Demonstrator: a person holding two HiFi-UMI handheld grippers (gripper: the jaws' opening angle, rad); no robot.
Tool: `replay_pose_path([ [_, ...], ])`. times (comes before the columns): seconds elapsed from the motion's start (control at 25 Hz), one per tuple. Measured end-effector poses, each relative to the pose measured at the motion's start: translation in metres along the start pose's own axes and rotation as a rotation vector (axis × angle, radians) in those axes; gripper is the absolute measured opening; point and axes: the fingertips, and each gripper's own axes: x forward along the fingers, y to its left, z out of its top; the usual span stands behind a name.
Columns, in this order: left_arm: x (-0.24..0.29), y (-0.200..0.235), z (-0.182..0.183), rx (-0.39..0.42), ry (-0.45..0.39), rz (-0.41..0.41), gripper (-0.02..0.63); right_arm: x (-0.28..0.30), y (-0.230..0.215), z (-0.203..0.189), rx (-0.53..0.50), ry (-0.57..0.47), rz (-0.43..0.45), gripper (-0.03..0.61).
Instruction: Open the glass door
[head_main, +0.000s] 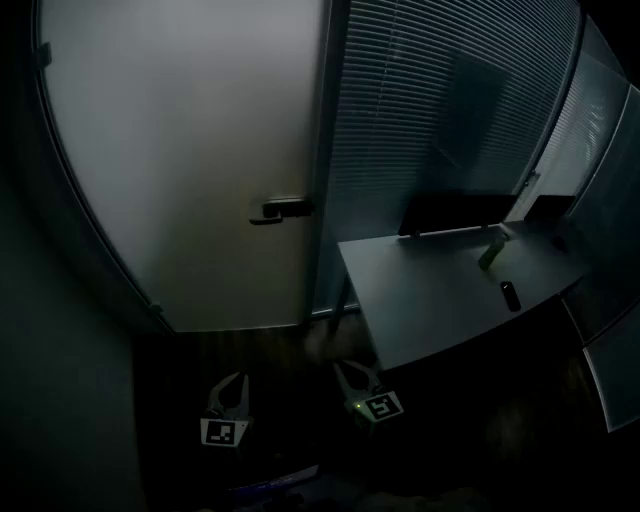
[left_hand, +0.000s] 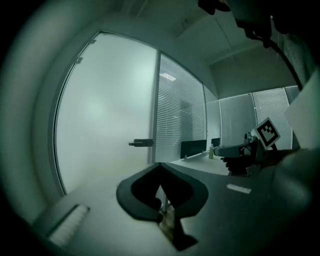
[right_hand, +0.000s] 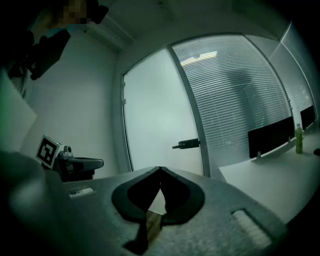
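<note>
The room is dim, and there is one glass door (head_main: 180, 150), frosted and closed in its frame, filling the upper left of the head view. It carries one dark lever handle (head_main: 280, 210) near its right edge, about halfway up. Right of the door stands a glass partition covered by horizontal blinds (head_main: 440, 100). One pale desk (head_main: 430, 290) stands in front of the blinds, its near corner just beside the door frame. On the desk are two dark upright screens (head_main: 455, 212) along the far edge, one green bottle (head_main: 492, 252) and one small dark object (head_main: 511, 296) that is too small to identify. There are two tools, both low in the head view and well apart from the door and its handle. The left tool (head_main: 232, 380) is below the door, and its jaws are closed tip to tip with nothing between them. The right tool (head_main: 347, 370) is beside the desk's near edge, and its jaws also meet at the tips and hold nothing. Each tool carries one cube with square markers, and each gripper view shows the other tool off to one side and the handle beyond the closed jaw tips. The floor (head_main: 290, 345) beneath them is dark.
</note>
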Motion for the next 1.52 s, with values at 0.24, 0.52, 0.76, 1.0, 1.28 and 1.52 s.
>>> replay_pose_path([
  [0.24, 0.002, -0.001, 0.004, -0.003, -0.003, 0.001, 0.003, 0.000, -0.002, 0.005, 0.001, -0.001, -0.004, 0.002],
  [0.52, 0.008, -0.003, 0.004, 0.005, -0.003, -0.001, 0.003, 0.000, -0.011, 0.006, 0.033, -0.020, -0.011, 0.002],
  [0.76, 0.011, -0.015, 0.014, 0.010, 0.000, -0.013, 0.003, -0.004, -0.019, 0.008, 0.046, -0.018, -0.004, 0.002],
  [1.0, 0.033, -0.027, 0.008, 0.029, 0.009, -0.013, 0.003, 0.002, -0.036, 0.001, 0.053, -0.010, 0.020, 0.002],
  [1.28, 0.047, -0.027, 0.015, 0.048, 0.026, 0.003, 0.003, 0.009, -0.048, 0.001, 0.081, -0.002, 0.026, 0.002],
  [1.52, 0.084, -0.009, 0.020, 0.072, 0.022, -0.014, 0.003, 0.043, -0.064, 0.008, 0.062, 0.002, 0.020, 0.002],
])
